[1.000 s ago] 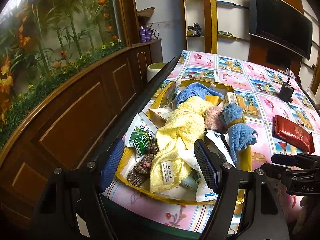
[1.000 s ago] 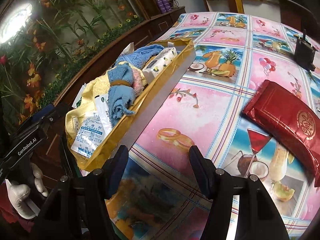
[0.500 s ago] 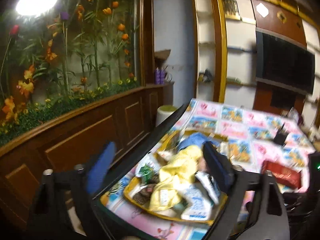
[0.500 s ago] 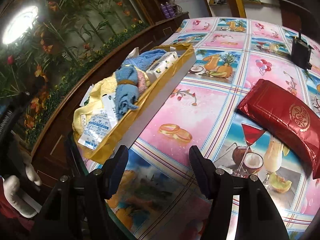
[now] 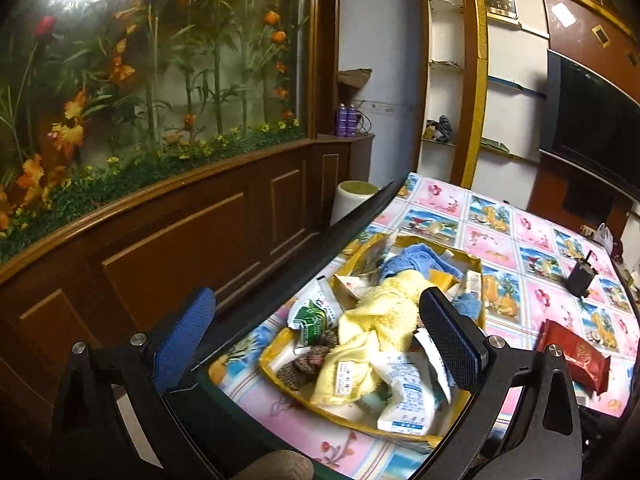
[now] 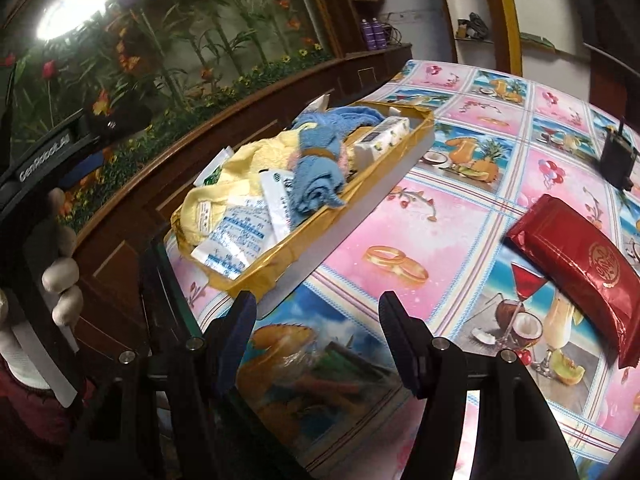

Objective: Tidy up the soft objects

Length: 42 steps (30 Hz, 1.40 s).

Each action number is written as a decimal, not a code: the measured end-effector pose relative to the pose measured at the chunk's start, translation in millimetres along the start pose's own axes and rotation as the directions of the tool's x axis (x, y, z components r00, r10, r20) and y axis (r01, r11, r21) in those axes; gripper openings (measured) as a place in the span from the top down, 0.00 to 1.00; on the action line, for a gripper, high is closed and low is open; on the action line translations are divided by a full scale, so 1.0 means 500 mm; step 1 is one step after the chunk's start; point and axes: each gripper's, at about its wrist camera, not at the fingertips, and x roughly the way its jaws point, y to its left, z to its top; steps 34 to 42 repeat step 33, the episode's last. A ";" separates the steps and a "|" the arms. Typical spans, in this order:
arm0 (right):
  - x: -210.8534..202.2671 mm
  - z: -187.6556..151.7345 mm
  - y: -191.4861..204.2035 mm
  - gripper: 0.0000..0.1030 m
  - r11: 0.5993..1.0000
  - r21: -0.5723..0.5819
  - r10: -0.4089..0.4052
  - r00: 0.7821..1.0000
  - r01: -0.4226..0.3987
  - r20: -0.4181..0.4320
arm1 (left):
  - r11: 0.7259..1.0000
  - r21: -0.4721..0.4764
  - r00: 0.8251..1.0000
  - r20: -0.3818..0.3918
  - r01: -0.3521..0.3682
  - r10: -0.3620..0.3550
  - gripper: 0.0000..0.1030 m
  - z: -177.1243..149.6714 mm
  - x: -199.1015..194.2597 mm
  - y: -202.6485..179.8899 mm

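Two empty grippers near the yellow tray (image 5: 280, 376) of soft things.
Left wrist view: the left gripper (image 5: 316, 336) is spread wide above the tray, holding nothing; a yellow towel (image 5: 384, 320) lies inside. Right wrist view: the right gripper (image 6: 316, 320) is half spread, empty, just beside the tray's near corner; a red packet (image 6: 576, 268) lies well apart from the tray.

Table (image 6: 460, 216): tray (image 6: 332, 216), red packet (image 6: 576, 264).

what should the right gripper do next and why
Probably swing the right gripper toward the red packet and close on it. That packet lies alone on the tablecloth, while the towels and sachets already sit in the yellow tray. The right gripper's jaws stand open with nothing between them.
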 end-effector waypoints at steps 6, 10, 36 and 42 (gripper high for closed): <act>0.015 -0.002 0.024 0.38 0.999 -0.042 -0.011 1.000 0.010 -0.015 | 1.000 -0.014 1.000 -0.021 -0.010 0.010 0.00 -0.009 0.018 0.018; 0.022 -0.002 0.033 0.38 0.999 -0.047 -0.013 1.000 0.012 -0.023 | 0.999 -0.009 0.999 -0.032 -0.033 0.032 0.00 -0.016 0.028 0.021; 0.051 -0.005 0.063 0.38 0.998 -0.065 -0.002 0.998 -0.002 -0.057 | 1.000 -0.012 0.992 -0.128 -0.021 0.020 0.00 -0.037 0.067 0.029; 0.051 -0.005 0.063 0.38 0.998 -0.065 -0.002 0.998 -0.002 -0.057 | 1.000 -0.012 0.992 -0.128 -0.021 0.020 0.00 -0.037 0.067 0.029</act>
